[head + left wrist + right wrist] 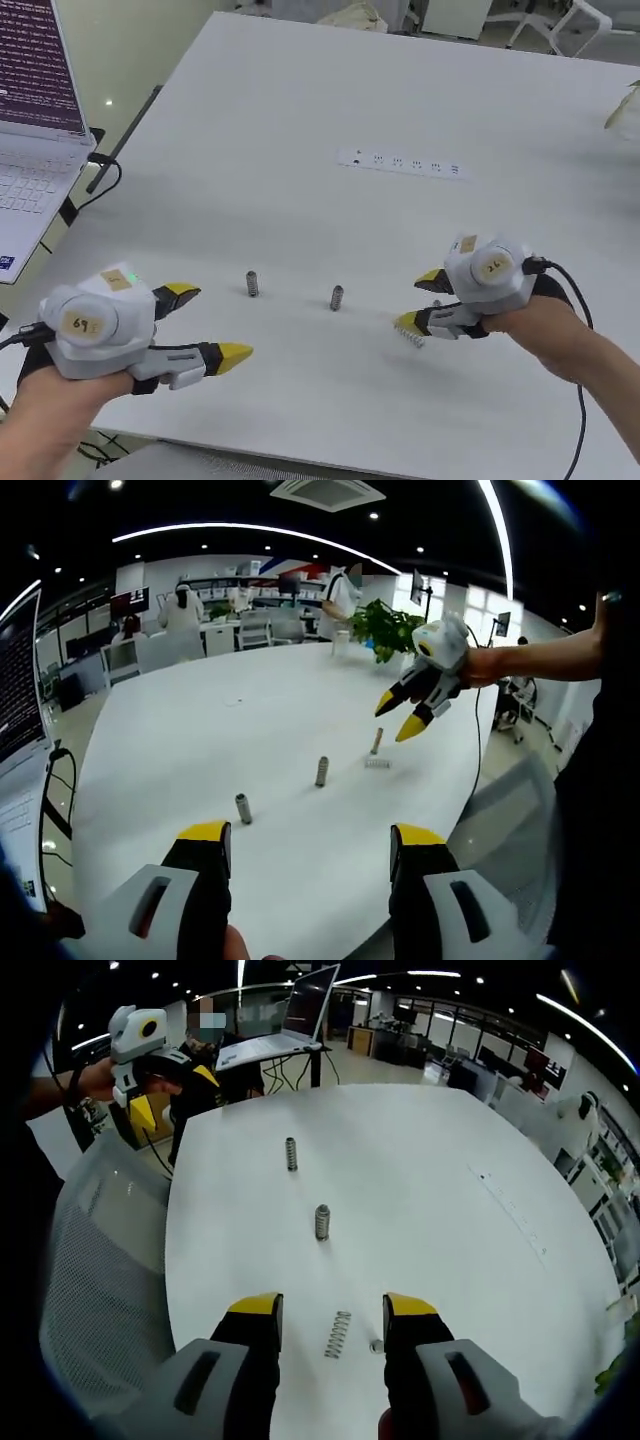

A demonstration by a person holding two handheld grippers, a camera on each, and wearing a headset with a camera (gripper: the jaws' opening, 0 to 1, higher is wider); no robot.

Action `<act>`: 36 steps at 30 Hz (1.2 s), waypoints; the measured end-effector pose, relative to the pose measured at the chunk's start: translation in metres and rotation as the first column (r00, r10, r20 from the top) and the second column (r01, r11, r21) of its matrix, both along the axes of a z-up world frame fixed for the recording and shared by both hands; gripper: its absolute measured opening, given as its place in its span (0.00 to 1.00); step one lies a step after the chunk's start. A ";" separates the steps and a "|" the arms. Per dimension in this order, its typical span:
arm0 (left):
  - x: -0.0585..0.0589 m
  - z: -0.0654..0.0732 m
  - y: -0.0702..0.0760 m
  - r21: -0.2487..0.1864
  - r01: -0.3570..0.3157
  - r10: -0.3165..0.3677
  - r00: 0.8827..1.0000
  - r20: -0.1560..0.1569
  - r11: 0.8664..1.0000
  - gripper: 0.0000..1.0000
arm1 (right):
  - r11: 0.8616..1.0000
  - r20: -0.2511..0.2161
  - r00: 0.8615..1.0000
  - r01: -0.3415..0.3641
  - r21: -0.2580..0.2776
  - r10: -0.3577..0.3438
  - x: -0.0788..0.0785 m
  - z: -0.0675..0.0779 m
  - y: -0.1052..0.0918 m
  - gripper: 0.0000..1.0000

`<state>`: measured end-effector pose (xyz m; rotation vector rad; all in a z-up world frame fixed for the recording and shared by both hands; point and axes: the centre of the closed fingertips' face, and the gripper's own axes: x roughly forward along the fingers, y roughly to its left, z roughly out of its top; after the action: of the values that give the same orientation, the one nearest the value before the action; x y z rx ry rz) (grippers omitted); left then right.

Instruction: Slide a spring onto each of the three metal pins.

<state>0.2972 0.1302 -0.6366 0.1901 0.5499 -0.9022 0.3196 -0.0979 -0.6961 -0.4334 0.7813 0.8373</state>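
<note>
Bench (pixel 300 150): white, matte, smooth, with a rounded front edge.
loose spring (pixel 338 1334): bright wire coil lying flat on the bench, seen between the tips of the right tongs (pixel 332 1305) and just beside the bare pin.
bare pin (pixel 376 1344): short metal stub, upright.
sprung pins: middle pin (pixel 337 297) and left pin (pixel 252 284), both upright, each sleeved in a ribbed grey coil.
right tongs, pose: yellow tips spread, low over the bench, gripping nothing.
left tongs (pixel 210 322): yellow tips spread, empty, raised near the front edge, well apart from the pins.
power strip (pixel 402 164): flat, white, farther back.
laptop (pixel 30 120): open, at the left edge.
</note>
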 end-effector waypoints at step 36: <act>0.009 0.009 -0.003 0.023 -0.002 0.001 1.000 0.011 1.000 0.60 | 0.904 0.081 0.918 0.361 0.229 -0.387 -0.038 0.040 -0.084 0.48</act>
<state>0.3060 0.1268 -0.6279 0.2157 0.5504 -0.8930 0.2819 -0.1817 -0.6563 -0.1353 0.6248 0.5173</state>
